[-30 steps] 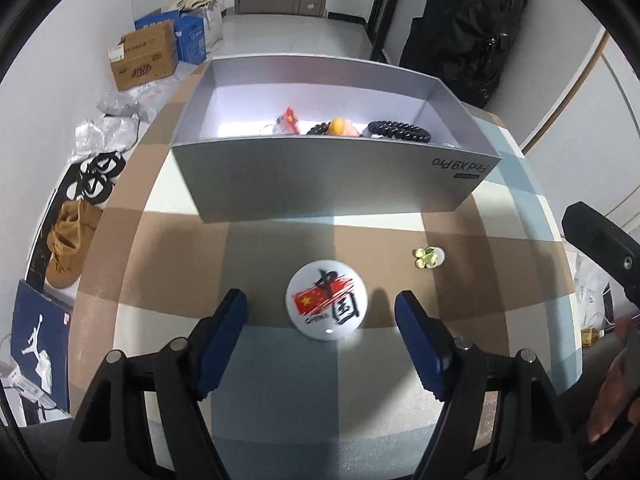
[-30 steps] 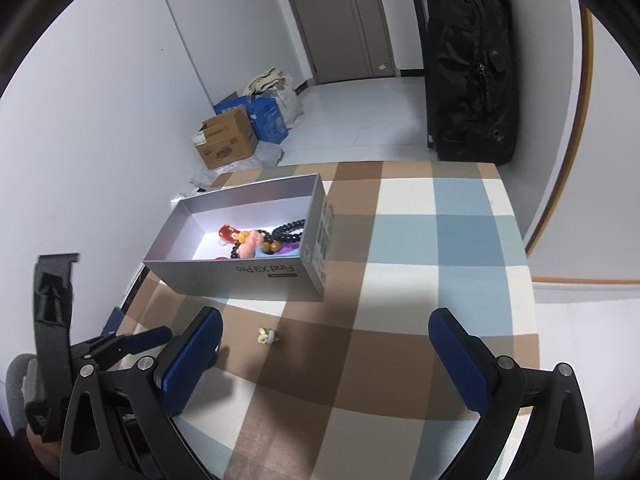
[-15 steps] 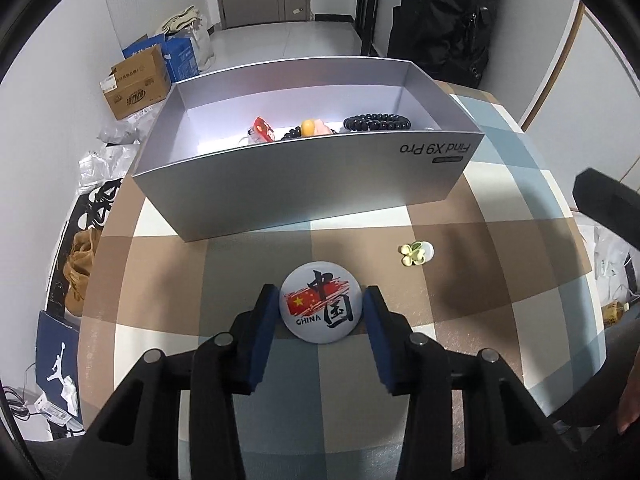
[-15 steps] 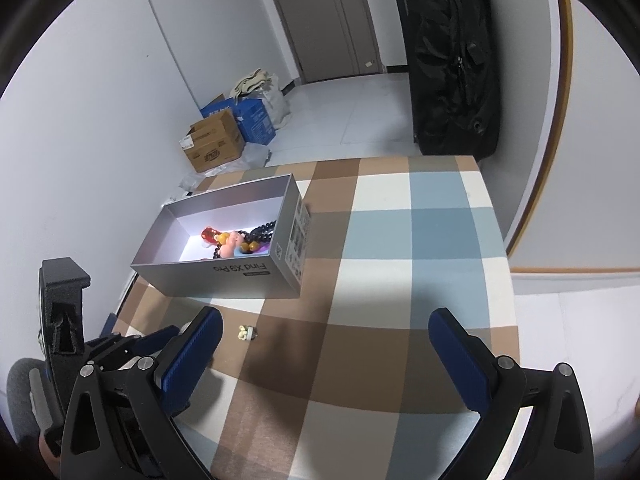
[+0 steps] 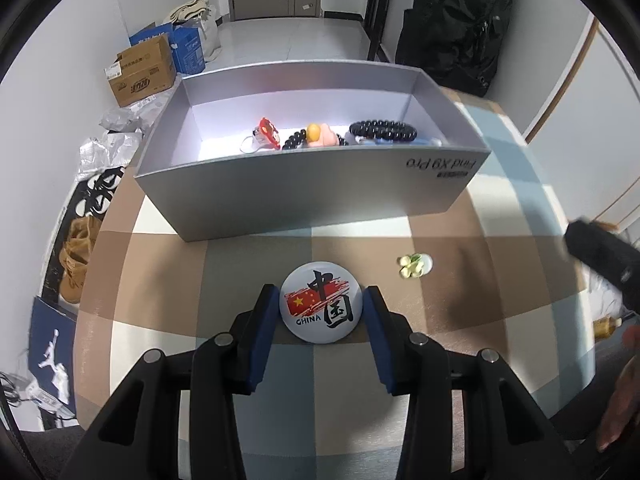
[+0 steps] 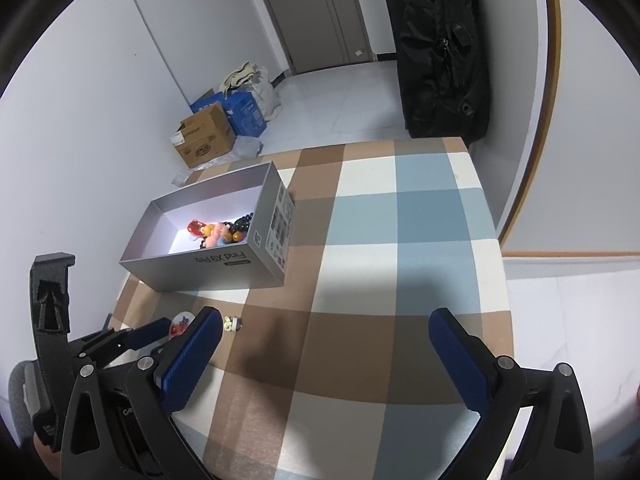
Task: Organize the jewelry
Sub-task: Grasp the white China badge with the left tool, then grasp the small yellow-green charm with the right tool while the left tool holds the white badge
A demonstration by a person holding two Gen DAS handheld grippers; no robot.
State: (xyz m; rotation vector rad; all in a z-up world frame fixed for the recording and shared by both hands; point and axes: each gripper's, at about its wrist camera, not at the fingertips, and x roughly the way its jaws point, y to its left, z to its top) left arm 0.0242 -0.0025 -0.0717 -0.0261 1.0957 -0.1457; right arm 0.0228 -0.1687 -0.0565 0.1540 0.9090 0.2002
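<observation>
My left gripper is shut on a round white badge with a red flag and "CHINA" on it, held just above the checked tablecloth. A small yellow-green flower piece lies to its right, also in the right wrist view. A grey open box stands behind, holding a black bead bracelet, a red charm and an orange and pink piece. My right gripper is open and empty, high above the table's right half. The left gripper shows there with the badge.
The checked tablecloth covers the table. The grey box sits at the table's left rear. A black suitcase stands beyond the far edge. Cardboard boxes and shoes lie on the floor at left.
My left gripper moved forward and its fingers closed on the badge, then lifted slightly. The right gripper rose and drew back, staying open.
</observation>
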